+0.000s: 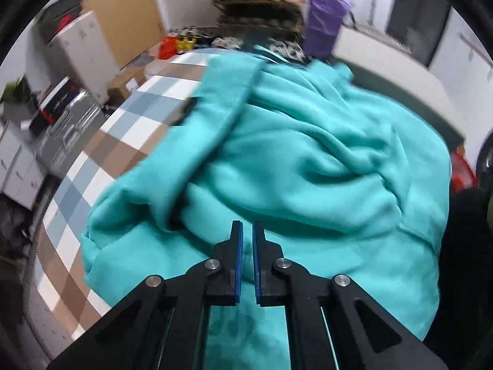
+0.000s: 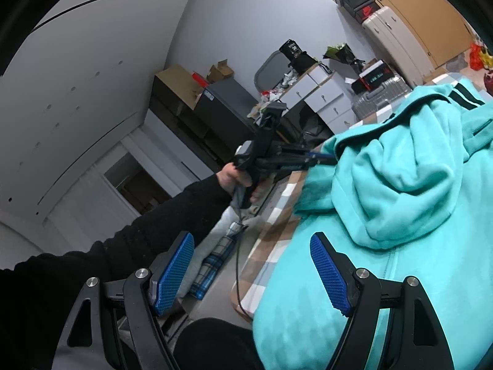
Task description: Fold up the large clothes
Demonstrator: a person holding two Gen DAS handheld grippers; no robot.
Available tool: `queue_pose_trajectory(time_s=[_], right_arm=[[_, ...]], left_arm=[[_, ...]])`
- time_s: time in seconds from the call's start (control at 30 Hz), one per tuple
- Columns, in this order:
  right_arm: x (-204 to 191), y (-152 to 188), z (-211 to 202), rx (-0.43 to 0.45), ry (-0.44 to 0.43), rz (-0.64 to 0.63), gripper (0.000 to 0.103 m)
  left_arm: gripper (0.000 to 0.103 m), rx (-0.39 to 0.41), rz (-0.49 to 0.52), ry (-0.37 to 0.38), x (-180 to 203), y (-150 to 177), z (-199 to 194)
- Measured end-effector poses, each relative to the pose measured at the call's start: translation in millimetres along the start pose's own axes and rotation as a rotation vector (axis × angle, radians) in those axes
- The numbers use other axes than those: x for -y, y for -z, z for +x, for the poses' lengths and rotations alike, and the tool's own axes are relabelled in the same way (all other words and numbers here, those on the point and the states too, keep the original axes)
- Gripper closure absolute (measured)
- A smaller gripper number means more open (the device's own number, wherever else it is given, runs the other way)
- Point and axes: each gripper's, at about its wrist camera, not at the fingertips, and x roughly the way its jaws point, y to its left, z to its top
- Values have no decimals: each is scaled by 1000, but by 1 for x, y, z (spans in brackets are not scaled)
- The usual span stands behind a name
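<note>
Roughly, by label:
Left jaws: left gripper (image 1: 247, 231) has its jaws drawn together, a thin slit between the blue pads; nothing clearly pinched in the left wrist view. In the right wrist view its tips (image 2: 320, 156) meet the edge of the cloth at mid-frame, and whether fabric is caught cannot be told.
Right jaws: right gripper (image 2: 251, 266) has its jaws wide apart and empty, low in the frame, one pad over the cloth's near edge.
Garment: teal hoodie (image 1: 308, 160) lies bunched and wrinkled on the checked cover, filling the centre and right of the left wrist view; its hood (image 2: 409, 185) is humped up at the right of the right wrist view.
Risk: likely a missed or thin pinch, so the edge slips when pulled; the heap could also drag sideways off the near edge, since nothing pins it.
Surface: checked tablecloth (image 1: 101, 154), brown, blue and white.
Room: cluttered, with a suitcase (image 2: 397, 43), white drawers (image 2: 323, 98) and a purple bag (image 1: 323, 15); a black sleeve (image 2: 148, 231) at lower left.
</note>
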Motion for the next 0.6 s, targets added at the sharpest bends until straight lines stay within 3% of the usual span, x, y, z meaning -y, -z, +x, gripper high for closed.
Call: queue_pose_trajectory(time_s=[0.1, 0.2, 0.27, 0.3, 0.33, 0.4, 0.5, 0.6], right_arm=[[2, -2, -1, 9, -5, 20, 23], [5, -2, -4, 19, -9, 37, 23], [6, -2, -5, 27, -4, 40, 21], [6, -3, -5, 30, -4, 41, 21], [6, -3, -5, 32, -5, 41, 21], [6, -3, -6, 33, -9, 41, 21], [6, -2, -6, 31, -2, 37, 21], [7, -2, -6, 30, -1, 41, 21]], left_arm=[[102, -34, -32, -4, -5, 4, 3], [101, 72, -189, -113, -43, -3, -18], [98, 161, -298, -136, -66, -9, -33], [84, 203, -345, -132, -76, -13, -38], [62, 216, -362, -111, -80, -16, -37], [45, 204, -355, -66, -82, -23, -26], [45, 136, -300, -26, -76, -27, 1], [46, 61, -314, 35, -72, -21, 22]])
